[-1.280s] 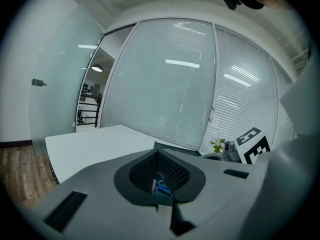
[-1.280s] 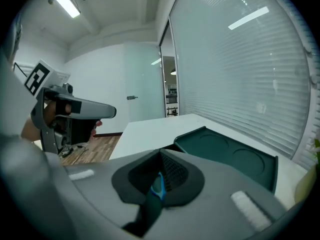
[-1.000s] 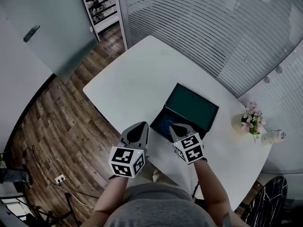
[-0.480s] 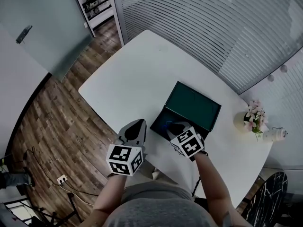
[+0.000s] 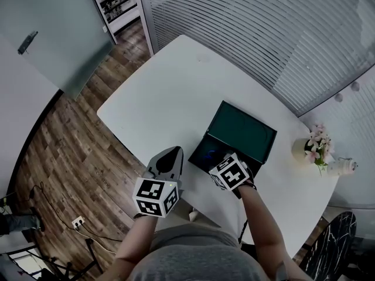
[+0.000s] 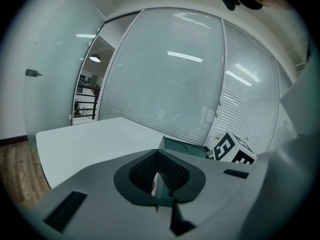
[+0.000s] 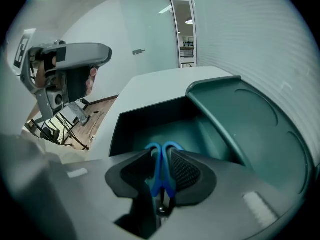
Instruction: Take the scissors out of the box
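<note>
A dark green box (image 5: 201, 154) lies open on the white table (image 5: 170, 92), its lid (image 5: 241, 130) tipped back. Blue-handled scissors (image 7: 162, 166) rest inside on the box floor (image 7: 190, 129). My right gripper (image 7: 161, 176) points steeply down into the box. Its jaws are opening, with the two scissor handles standing between the pads. In the head view its marker cube (image 5: 229, 172) hides the fingertips. My left gripper (image 5: 171, 154) hovers at the table's near edge, left of the box, shut with nothing in it. From the left gripper view, the box (image 6: 182, 148) lies just ahead.
A vase of pink flowers (image 5: 313, 145) and a small white object (image 5: 343, 167) stand at the table's right end. The near table edge (image 5: 140, 151) drops to wooden floor. Glass walls with blinds rise behind the table.
My right gripper has sunk and tipped down into the box, over the scissors. The left gripper has shifted slightly along the table edge.
</note>
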Available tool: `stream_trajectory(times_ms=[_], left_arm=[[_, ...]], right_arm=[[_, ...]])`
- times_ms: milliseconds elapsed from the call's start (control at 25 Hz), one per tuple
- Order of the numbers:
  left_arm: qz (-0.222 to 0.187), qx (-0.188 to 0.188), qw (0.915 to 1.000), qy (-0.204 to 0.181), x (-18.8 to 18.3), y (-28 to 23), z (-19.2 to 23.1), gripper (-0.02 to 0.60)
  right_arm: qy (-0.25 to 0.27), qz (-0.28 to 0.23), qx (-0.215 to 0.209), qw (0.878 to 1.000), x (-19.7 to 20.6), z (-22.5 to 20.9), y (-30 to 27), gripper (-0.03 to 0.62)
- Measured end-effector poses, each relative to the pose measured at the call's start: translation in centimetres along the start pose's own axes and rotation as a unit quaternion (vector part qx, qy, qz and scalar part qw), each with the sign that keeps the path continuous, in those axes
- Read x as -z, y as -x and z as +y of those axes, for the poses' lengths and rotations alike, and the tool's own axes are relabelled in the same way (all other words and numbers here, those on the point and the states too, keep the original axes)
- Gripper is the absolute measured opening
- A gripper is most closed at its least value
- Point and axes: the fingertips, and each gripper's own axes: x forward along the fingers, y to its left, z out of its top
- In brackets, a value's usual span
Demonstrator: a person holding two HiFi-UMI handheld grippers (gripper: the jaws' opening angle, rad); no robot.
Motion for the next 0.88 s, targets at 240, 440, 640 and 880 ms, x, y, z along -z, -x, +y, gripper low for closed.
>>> stream_trajectory(times_ms=[240, 440, 640, 880], left_arm=[[-0.001, 0.001, 1.0000, 0.007, -0.1, -0.1, 0.6, 0.005], [-0.004, 0.000, 1.0000, 0.008, -0.4, 0.2, 0.8, 0.005], [-0.009, -0.006, 0.9999, 0.012, -0.2, 0.7, 0.8, 0.005], [-0.015, -0.010, 0.9997, 0.015, -0.4, 1.5, 0.7, 0.005]], right_arm=[[0.038, 0.025, 0.029, 0.999, -0.1, 0.6, -0.4, 0.109], [0.037, 0.025, 0.033, 0.998, -0.1, 0.5, -0.4, 0.097], [0.052, 0.028, 0.038, 0.998, 0.1, 0.6, -0.4, 0.084], [0.054, 0.012, 0.047, 0.997, -0.2, 0.5, 0.3, 0.083]])
